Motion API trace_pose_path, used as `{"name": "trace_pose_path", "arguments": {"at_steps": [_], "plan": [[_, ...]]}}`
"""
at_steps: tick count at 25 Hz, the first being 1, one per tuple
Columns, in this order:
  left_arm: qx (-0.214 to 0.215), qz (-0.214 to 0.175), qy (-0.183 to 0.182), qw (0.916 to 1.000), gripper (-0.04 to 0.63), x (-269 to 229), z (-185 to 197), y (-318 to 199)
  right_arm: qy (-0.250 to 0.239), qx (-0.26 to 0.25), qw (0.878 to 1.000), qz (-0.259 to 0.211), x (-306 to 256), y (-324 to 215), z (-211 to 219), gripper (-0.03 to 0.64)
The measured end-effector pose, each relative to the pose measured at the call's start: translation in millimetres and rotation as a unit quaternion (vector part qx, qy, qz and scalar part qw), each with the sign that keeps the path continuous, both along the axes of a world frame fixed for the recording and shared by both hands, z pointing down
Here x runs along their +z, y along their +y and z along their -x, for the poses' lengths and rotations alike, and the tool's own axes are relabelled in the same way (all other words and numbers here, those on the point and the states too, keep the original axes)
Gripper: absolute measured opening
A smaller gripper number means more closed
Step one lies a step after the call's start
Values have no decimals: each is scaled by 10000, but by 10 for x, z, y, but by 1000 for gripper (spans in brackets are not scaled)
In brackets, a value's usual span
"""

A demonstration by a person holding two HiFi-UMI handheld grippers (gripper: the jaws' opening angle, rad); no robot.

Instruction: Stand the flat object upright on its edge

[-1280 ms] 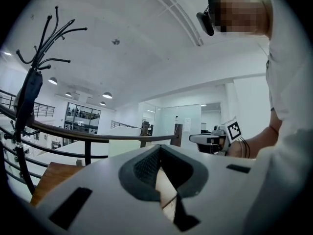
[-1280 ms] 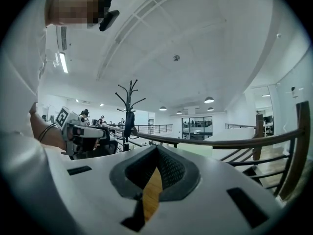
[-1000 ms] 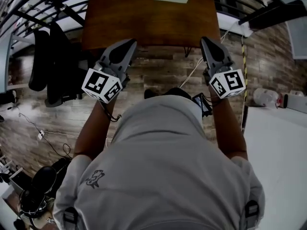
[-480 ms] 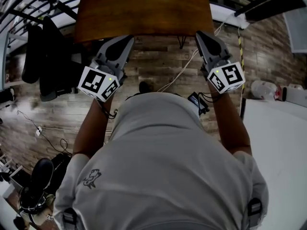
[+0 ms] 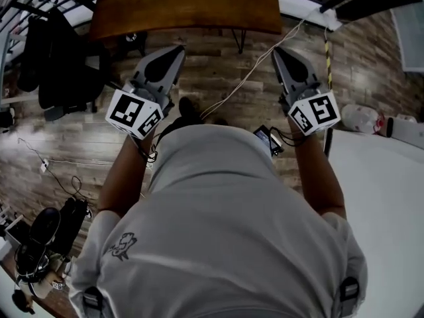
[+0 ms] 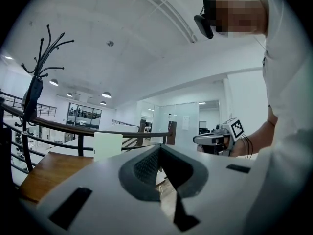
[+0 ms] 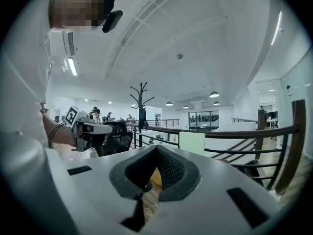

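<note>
Panel, pale, flat and rectangular: showing in both gripper views, standing on the far part of a brown wooden table and seeming to be upright on its lower edge, with a dark railing running behind it. Lying outside the head view, with only the near part of the tabletop showing along the upper border there. Sitting well apart from both claws, with nothing touching it.

Left gripper: hanging over the plank floor, just short of the table's near edge, pointing toward the table and roughly level. Pressing its two dark pads together at the tips and pinching nothing, with only floor and table showing through the hollow behind the tips. Carrying a marker cube at its rear, close to the person's left forearm.

Right gripper: hovering beside the left one, well apart from it and about as far from the table, likewise aiming at the tabletop and tilting very slightly downward. Holding its claw pressed together too, with nothing caught between the pads. Bearing a second cube at its back end.

Elsewhere: pale cable trailing across the floor between the two grippers toward the table legs. Black coat stand rising beyond the railing. Light shirt of the person filling the lower half of the head view, with both bare forearms reaching forward.
</note>
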State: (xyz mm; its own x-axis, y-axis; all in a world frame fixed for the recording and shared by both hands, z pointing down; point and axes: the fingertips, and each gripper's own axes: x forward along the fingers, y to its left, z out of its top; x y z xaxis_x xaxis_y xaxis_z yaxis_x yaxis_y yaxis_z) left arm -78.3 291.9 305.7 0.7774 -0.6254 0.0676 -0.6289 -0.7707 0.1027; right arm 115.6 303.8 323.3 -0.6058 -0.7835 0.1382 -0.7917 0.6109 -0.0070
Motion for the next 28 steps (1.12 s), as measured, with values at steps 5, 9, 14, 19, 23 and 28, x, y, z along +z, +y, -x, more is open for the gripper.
{"name": "trace_pose_path", "arguments": {"at_steps": [5, 9, 14, 19, 23, 28], "plan": [[-105, 90, -13, 9999, 12, 65, -198, 424, -3, -25, 10000, 70, 75, 455, -287, 32], [-286, 129, 37, 9995, 12, 87, -230, 691, -65, -65, 9999, 99, 115, 733, -356, 32], [-361, 106, 13, 9993, 12, 113, -238, 918, -143, -86, 9998, 82, 118, 960, -360, 32], [-462, 40, 23, 9989, 12, 69, -255, 1001, -169, -171, 9997, 25, 88, 1030, -353, 32], [-515, -20, 37, 9987, 12, 30, -291, 1090, -198, -231, 9995, -30, 59, 1086, -365, 32], [-547, -32, 47, 9985, 12, 24, -306, 1224, -186, -280, 9994, -96, 38, 1207, -363, 32]]}}
